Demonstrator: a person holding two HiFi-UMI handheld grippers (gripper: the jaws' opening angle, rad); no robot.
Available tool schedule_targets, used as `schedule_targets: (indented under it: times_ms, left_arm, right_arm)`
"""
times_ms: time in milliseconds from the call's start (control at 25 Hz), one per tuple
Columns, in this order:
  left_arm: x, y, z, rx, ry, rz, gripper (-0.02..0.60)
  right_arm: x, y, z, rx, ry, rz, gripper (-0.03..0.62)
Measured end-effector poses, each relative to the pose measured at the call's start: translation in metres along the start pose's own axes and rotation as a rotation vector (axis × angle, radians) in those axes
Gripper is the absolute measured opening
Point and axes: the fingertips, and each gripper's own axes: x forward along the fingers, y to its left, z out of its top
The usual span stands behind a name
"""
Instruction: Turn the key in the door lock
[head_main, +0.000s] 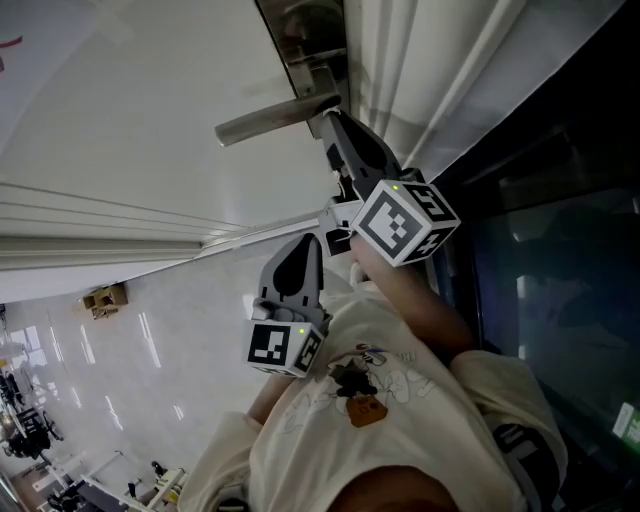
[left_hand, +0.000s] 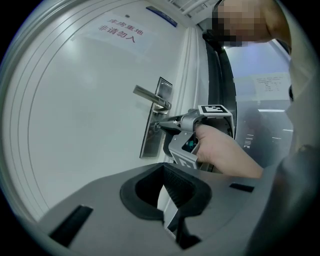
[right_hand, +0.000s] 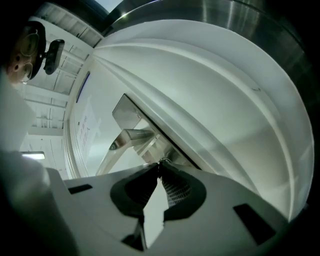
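A white door (head_main: 140, 90) carries a steel lock plate (left_hand: 151, 131) with a lever handle (head_main: 272, 117) above the keyhole. My right gripper (head_main: 326, 121) reaches level to the plate just under the handle. In the right gripper view its tips (right_hand: 160, 163) are pinched shut on the small metal key (right_hand: 163, 161) sitting in the lock. The left gripper view shows that gripper (left_hand: 161, 126) from the side, nose against the plate. My left gripper (head_main: 303, 243) hangs back from the door, below the right one. Its jaws (left_hand: 163, 166) are shut with nothing between them.
A notice with red lettering (left_hand: 120, 34) is stuck high on the door. White frame mouldings (head_main: 420, 70) and a dark glass panel (head_main: 560, 280) lie to the right of the lock. A hand (left_hand: 222, 150) grips the right gripper. Shiny floor (head_main: 110, 390) spreads below.
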Motion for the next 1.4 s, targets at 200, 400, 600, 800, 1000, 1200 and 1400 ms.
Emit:
schedule_targets:
  times_ms: [200, 400, 600, 800, 1000, 1200, 1400]
  left_arm:
    - [-0.004, 0.003, 0.000, -0.001, 0.003, 0.007, 0.006]
    - [-0.005, 0.001, 0.000, 0.004, 0.009, 0.002, 0.006]
    - [-0.004, 0.002, -0.004, 0.004, 0.017, 0.003, 0.006]
    - [-0.005, 0.003, -0.005, 0.003, 0.019, 0.009, 0.006]
    - [-0.004, 0.004, -0.005, 0.001, 0.017, 0.011, 0.006]
    - [-0.004, 0.004, -0.005, 0.000, 0.015, 0.016, 0.006]
    - [-0.005, 0.004, -0.005, 0.001, 0.014, 0.022, 0.006]
  right_arm:
    - [0.000, 0.000, 0.000, 0.101, -0.018, 0.017, 0.031]
    - [-0.001, -0.001, 0.000, 0.197, -0.032, 0.036, 0.031]
    - [0.002, -0.002, 0.000, 0.306, -0.035, 0.074, 0.031]
    - [0.002, -0.004, 0.000, 0.413, -0.012, 0.112, 0.031]
    - [0.000, -0.012, -0.006, 0.561, 0.001, 0.103, 0.029]
    - [0.000, -0.012, -0.009, 0.697, 0.002, 0.127, 0.028]
    - [0.001, -0.012, -0.009, 0.744, 0.003, 0.136, 0.026]
